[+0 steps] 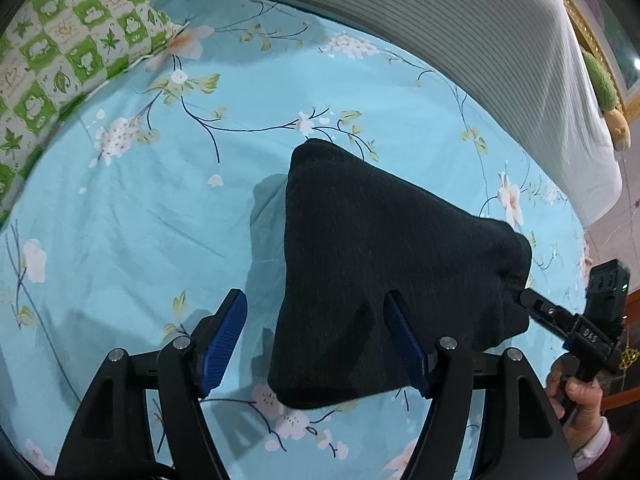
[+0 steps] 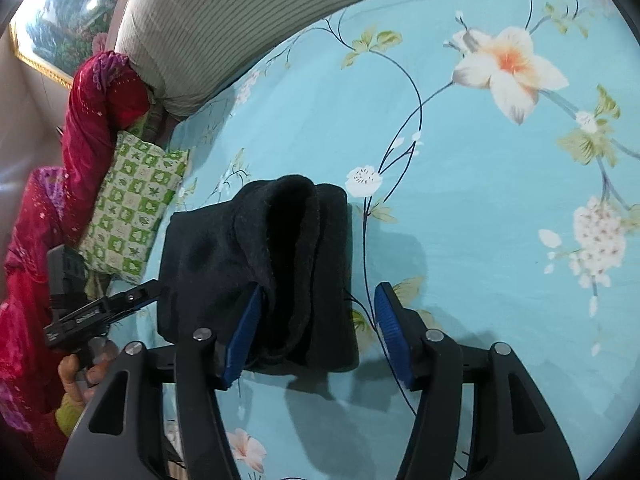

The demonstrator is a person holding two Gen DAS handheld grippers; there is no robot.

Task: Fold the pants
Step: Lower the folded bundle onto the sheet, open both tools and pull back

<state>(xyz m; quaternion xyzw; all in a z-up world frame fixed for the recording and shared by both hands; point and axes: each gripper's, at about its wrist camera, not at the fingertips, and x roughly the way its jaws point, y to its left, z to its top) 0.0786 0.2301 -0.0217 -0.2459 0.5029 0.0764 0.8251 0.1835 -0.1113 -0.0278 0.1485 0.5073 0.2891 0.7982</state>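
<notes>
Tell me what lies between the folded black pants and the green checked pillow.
Only bare floral bedsheet, shown in the left wrist view: the folded black pants sit apart from the green checked pillow.

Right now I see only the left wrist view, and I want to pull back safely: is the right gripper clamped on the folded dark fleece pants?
Observer: No. The right gripper is open; one blue pad hangs over the bare light blue floral sheet, clear of the folded dark fleece pants.
Operator: Which edge faces that camera?
Observer: The layered open edge, showing fuzzy lining.
Operator: Anything beside the green checked pillow?
Observer: A red sequined cloth lies against it.
</notes>
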